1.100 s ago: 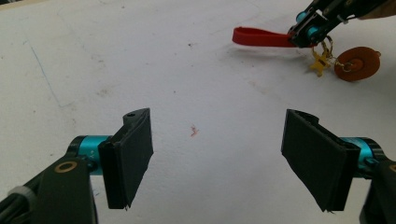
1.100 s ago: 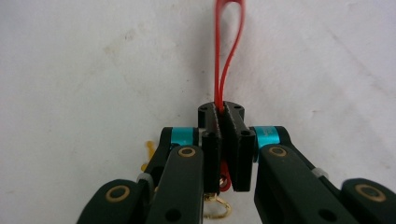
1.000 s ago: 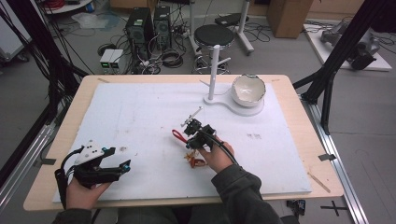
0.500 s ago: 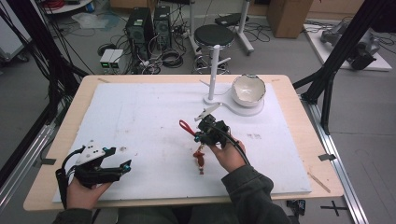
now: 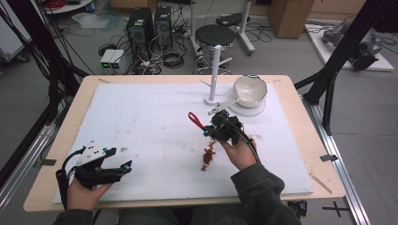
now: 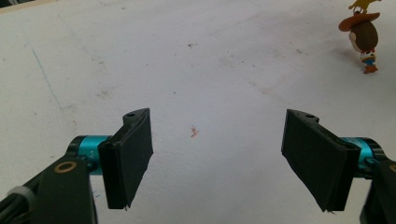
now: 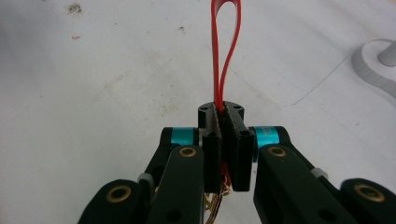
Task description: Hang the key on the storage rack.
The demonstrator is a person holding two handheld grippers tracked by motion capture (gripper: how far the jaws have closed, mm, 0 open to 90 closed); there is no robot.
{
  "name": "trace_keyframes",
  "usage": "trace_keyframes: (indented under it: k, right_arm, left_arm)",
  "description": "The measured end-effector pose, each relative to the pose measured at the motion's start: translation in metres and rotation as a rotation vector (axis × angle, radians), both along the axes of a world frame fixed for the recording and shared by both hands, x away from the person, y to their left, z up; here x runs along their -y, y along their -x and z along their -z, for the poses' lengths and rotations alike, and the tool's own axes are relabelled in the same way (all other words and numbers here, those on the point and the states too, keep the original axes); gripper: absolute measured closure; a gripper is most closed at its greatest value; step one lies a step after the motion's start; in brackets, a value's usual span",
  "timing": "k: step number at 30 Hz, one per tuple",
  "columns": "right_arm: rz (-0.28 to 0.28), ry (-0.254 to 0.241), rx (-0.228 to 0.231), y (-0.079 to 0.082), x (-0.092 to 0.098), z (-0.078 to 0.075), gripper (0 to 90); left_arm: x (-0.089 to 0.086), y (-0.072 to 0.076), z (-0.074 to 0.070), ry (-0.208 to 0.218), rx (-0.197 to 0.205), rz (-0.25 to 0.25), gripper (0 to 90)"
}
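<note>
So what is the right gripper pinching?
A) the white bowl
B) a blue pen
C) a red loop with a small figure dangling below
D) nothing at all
C: the right gripper is shut on the red loop, and the small figure hangs beneath it.

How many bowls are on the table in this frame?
1. The white bowl sits on the white stand base at the table's far right, beside the upright white post. Nothing on the table looks able to hide another.
</note>
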State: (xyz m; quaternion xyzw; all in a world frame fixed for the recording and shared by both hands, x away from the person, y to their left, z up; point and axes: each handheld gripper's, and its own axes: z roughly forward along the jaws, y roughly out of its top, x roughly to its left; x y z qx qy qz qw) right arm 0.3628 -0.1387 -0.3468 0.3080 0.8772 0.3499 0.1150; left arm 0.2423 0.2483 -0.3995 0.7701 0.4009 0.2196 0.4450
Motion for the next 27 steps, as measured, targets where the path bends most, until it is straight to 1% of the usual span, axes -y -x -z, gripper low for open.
trace_keyframes:
  k: [4,5,6,7,13,16,17,18,23,27]
  right_arm:
    - [0.010,-0.015,0.014,-0.002,0.008,-0.006,86.5]
    - [0.016,-0.021,0.011,-0.002,0.010,-0.008,86.5]
    - [0.014,-0.022,0.021,-0.003,0.012,-0.009,86.5]
    - [0.025,-0.031,0.023,-0.003,0.015,-0.012,86.5]
    - [0.036,-0.036,0.038,-0.004,0.021,-0.020,86.5]
    - [0.045,-0.048,0.053,-0.006,0.025,-0.027,86.5]
    - [0.045,-0.048,0.053,-0.006,0.025,-0.027,86.5]
    - [0.051,-0.053,0.060,-0.007,0.028,-0.031,86.5]
    - [0.062,-0.060,0.072,-0.009,0.034,-0.037,86.5]
    - [0.083,-0.070,0.079,-0.011,0.039,-0.041,86.5]
  left_arm:
    - [0.000,0.000,0.000,-0.002,0.002,-0.004,24.9]
    - [0.000,0.000,0.000,-0.003,0.002,-0.003,24.9]
    - [0.000,0.000,0.000,-0.003,0.002,-0.003,24.9]
    - [0.000,0.000,0.000,-0.004,0.002,-0.002,24.9]
    - [0.000,0.000,-0.001,-0.001,0.004,-0.005,24.8]
    - [0.000,0.000,-0.001,-0.002,0.005,-0.003,24.8]
    - [0.000,0.000,-0.001,-0.001,0.004,-0.005,24.8]
    - [0.000,0.000,-0.001,0.000,0.005,-0.005,24.7]
    - [0.000,0.000,-0.001,-0.006,0.004,-0.002,24.7]
    - [0.001,0.000,-0.001,-0.003,0.007,-0.004,24.7]
